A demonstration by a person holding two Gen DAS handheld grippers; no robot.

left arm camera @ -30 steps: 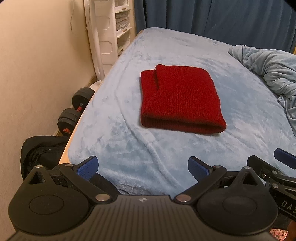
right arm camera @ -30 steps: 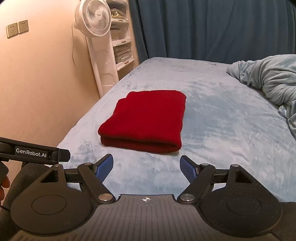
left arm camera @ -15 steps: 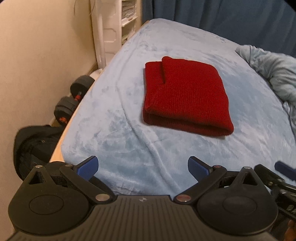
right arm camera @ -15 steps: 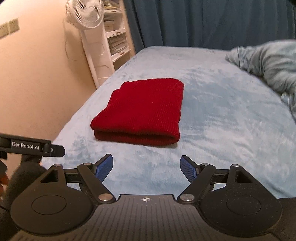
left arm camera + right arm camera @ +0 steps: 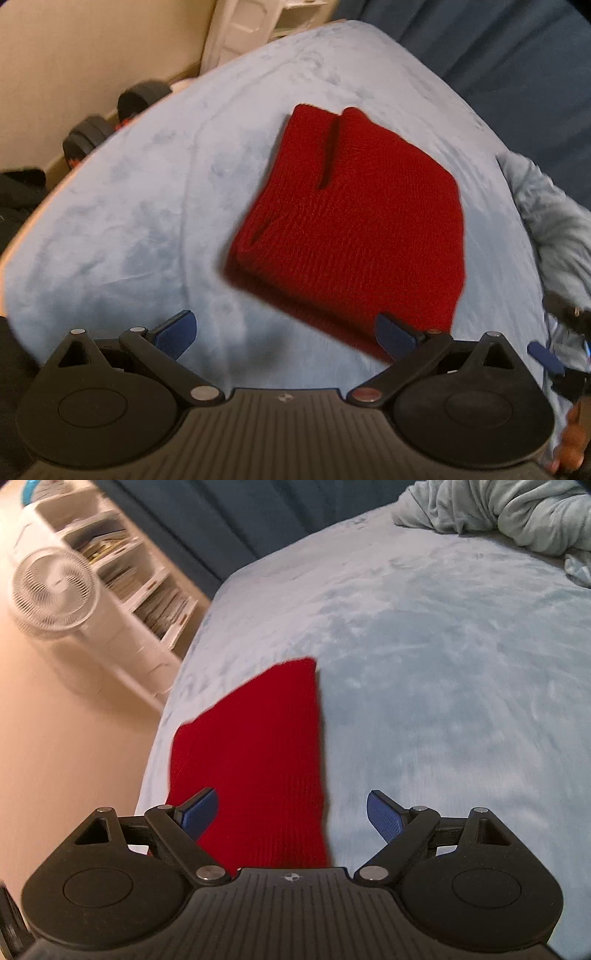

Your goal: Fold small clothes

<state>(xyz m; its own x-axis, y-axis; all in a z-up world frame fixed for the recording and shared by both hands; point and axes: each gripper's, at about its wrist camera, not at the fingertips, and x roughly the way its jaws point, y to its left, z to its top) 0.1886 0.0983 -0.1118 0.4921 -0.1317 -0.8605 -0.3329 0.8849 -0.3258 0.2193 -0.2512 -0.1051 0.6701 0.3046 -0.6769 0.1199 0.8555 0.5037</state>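
Beige wall (image 5: 55, 775) stands at left, with a white fan (image 5: 55, 590) and shelf unit (image 5: 147, 602) beside the bed (image 5: 443, 664). The folded red knit garment (image 5: 354, 229) lies flat on the pale blue plush bedcover. A rumpled blanket (image 5: 517, 513) lies far right. Left gripper (image 5: 284, 334) and right gripper (image 5: 291, 814): jaws spread wide, holding nothing.

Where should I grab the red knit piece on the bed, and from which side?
Probably the near right corner of the red knit, coming in low from the near bed edge. The near edge looks like a thick rounded fold, so one pinch should catch all layers. The open right gripper already straddles that corner, while the open left gripper could take the near left corner.
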